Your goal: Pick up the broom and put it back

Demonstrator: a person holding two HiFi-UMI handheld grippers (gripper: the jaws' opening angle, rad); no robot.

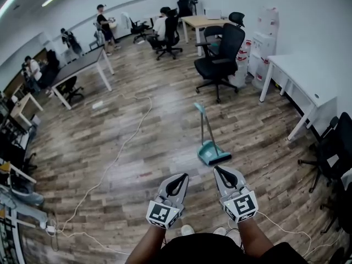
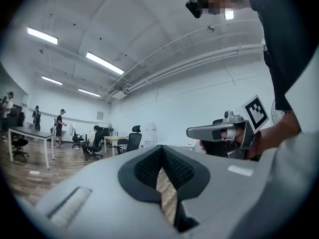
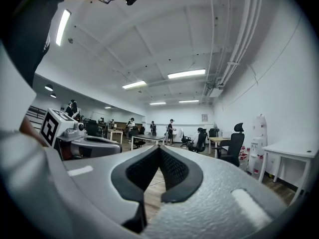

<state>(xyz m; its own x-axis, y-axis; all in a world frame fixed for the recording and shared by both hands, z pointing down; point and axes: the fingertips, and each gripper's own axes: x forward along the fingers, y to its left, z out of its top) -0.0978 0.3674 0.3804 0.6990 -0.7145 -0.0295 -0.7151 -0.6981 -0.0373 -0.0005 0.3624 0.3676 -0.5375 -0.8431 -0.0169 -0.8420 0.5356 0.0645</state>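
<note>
A teal broom [image 1: 204, 126] stands upright in its teal dustpan [image 1: 212, 153] on the wood floor, a short way ahead of both grippers. My left gripper [image 1: 183, 176] and right gripper [image 1: 218, 170] are held side by side and level, low in the head view, pointing toward it. Each has its black-padded tips touching and nothing between them. The left gripper [image 2: 160, 148] fills the bottom of its own view, with the right gripper's side [image 2: 224, 132] beside it. The right gripper [image 3: 159, 147] shows likewise. The broom is hidden in both gripper views.
A black office chair [image 1: 223, 56] stands beyond the broom. A white table [image 1: 300, 78] and another black chair [image 1: 330, 153] line the right side. A white cable [image 1: 129, 142] snakes over the floor at left, near a dark desk [image 1: 82, 65]. Several people are at the far end.
</note>
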